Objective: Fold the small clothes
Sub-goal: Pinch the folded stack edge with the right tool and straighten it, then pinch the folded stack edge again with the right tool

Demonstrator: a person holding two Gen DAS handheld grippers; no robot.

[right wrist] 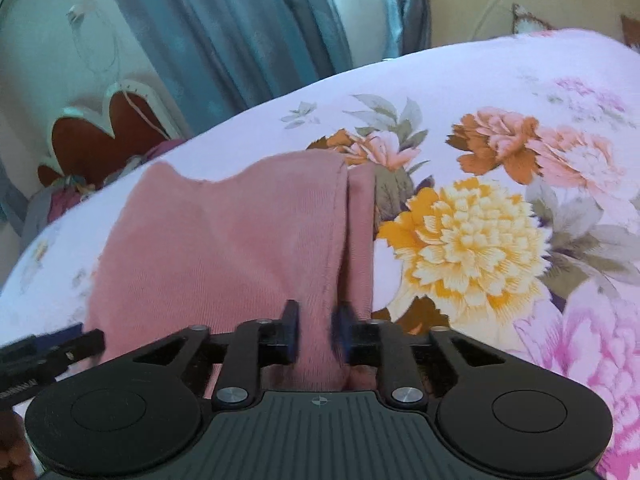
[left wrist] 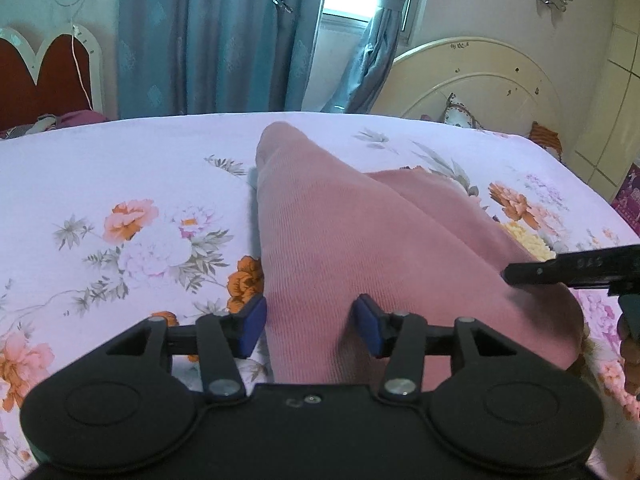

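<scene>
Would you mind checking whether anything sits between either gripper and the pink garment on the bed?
Nothing visible does. The left gripper is open with the pink garment directly between its fingers, and the right gripper has a fold of it between its nearly closed fingers. Only the floral bedsheet lies around it.

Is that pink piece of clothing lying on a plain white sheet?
No, the pink garment lies on a floral bedsheet printed with large yellow, orange and pink flowers.
</scene>
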